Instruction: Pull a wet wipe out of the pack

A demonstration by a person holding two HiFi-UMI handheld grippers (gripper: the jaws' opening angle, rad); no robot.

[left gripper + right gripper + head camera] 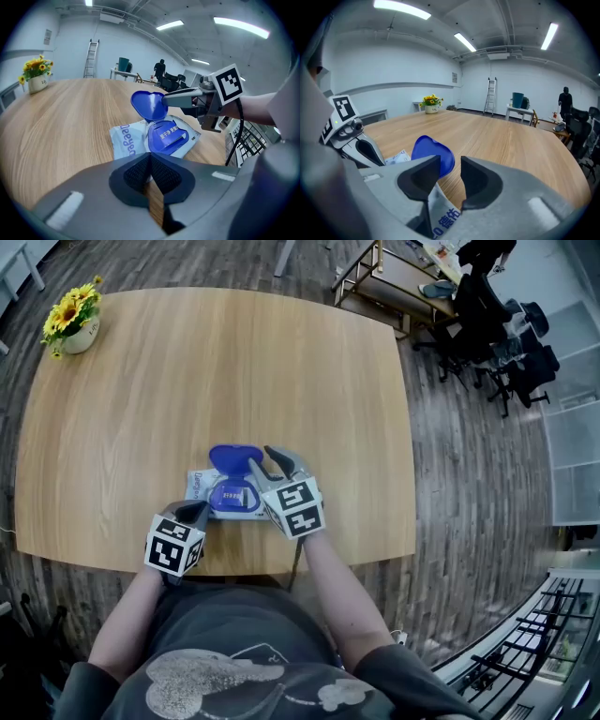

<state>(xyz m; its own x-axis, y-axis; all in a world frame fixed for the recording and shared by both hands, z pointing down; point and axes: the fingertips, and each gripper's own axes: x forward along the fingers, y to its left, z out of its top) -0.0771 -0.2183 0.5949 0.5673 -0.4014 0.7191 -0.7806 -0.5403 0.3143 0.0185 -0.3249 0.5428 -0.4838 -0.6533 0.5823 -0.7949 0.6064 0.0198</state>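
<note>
Left gripper [150, 159] clenched, pads together, its tips at the near-left edge of the wet wipe pack [199, 486]; whether it pinches the wrapper cannot be told; right gripper [450, 165] released, jaws apart, over the pack's right end, tips just beside the raised blue lid [234, 459]; pack lying flat near the front edge of the wooden table [234, 362]; flower pot [73, 322] on the far-left corner.

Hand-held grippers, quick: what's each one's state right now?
Left hand-held gripper: closed, nothing visibly gripped.
Right hand-held gripper: open, wipe pack edge between its jaws, unclamped.
</note>
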